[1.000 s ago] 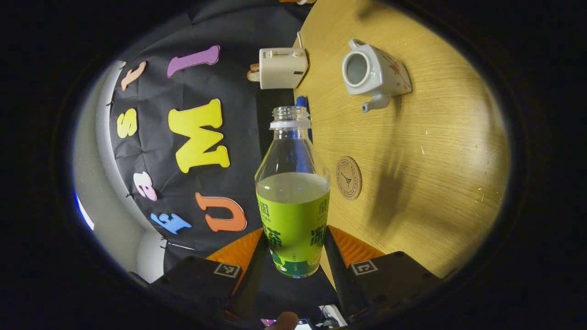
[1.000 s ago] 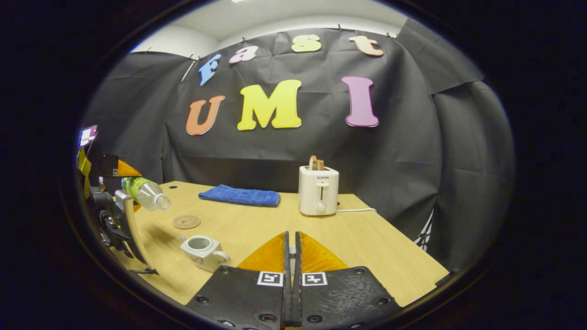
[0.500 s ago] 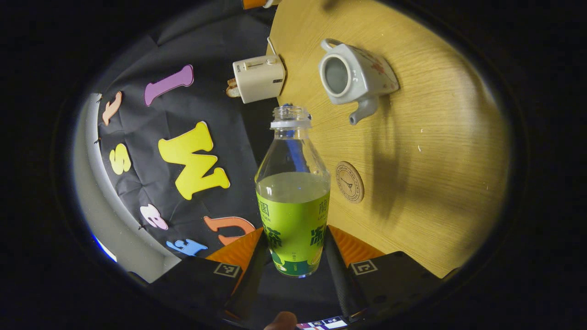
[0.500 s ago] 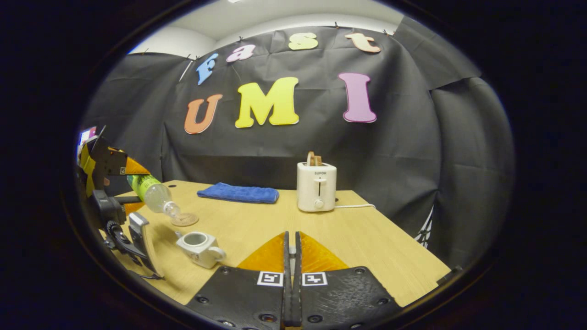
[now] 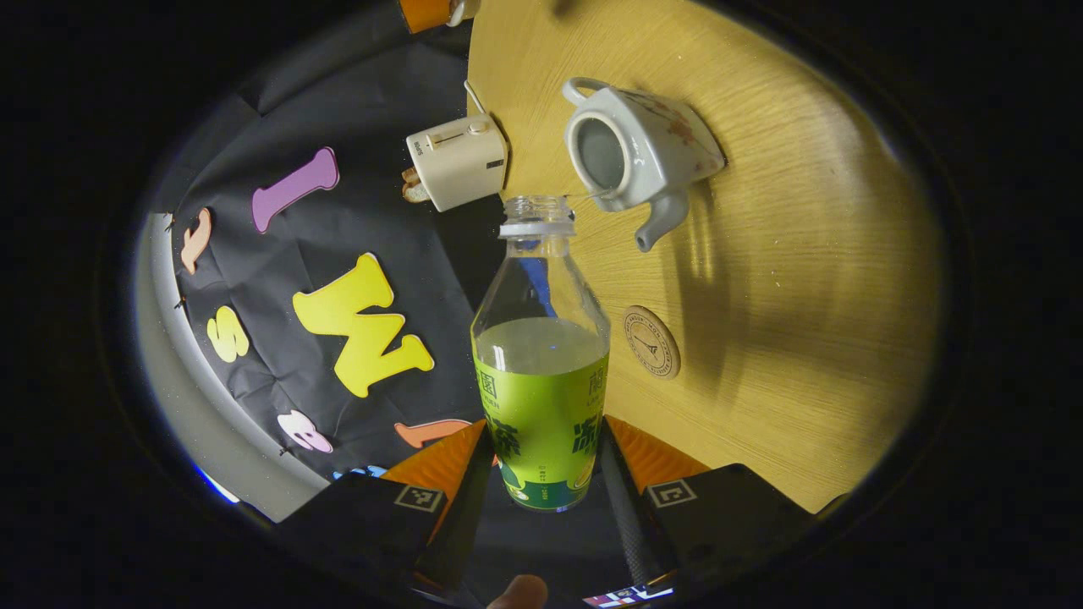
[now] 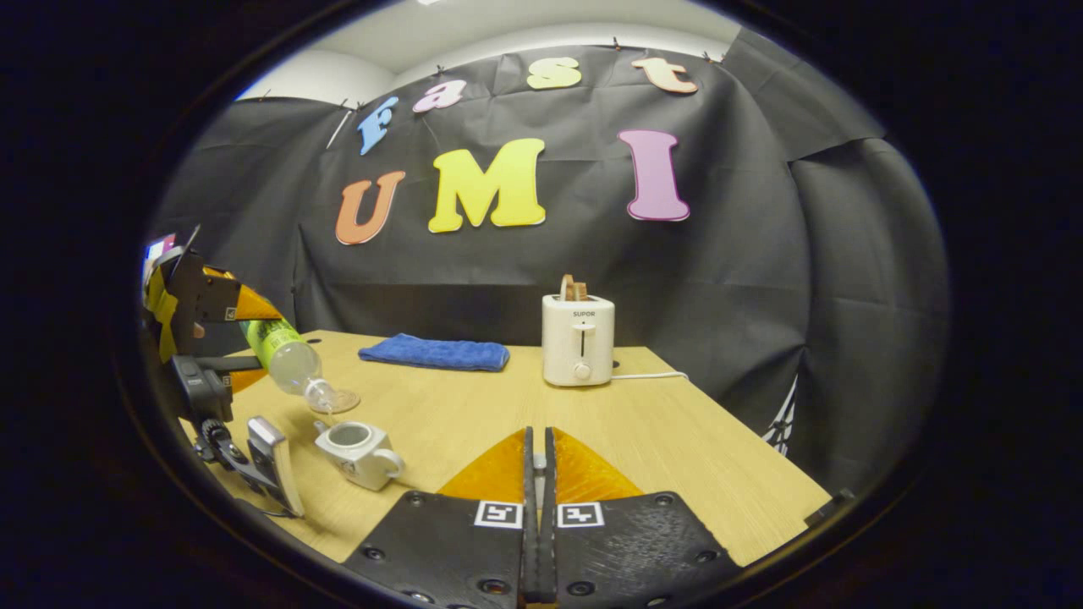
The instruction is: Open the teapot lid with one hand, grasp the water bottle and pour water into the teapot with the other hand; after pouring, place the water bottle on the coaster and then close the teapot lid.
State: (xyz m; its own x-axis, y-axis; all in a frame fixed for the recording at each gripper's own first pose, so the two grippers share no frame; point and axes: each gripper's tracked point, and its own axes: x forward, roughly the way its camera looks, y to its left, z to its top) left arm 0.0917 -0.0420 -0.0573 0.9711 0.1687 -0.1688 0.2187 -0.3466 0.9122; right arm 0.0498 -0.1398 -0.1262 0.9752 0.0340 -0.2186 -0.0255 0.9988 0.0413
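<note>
left gripper view: half-full water bottle (image 5: 540, 372) over lidless teapot (image 5: 636, 152)

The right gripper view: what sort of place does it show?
Probably a staged recording booth, not a real kitchen: black cloth wall behind a wooden table holding a toaster, a blue towel and an open teapot.

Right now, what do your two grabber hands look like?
The left gripper and the right gripper look alike. Each has two flat black blocks at its base, and every block carries a small square black-and-white marker. Two wedge-shaped fingers taper forward from the blocks. The right gripper's blocks also show round screw holes along their lower edge.
</note>
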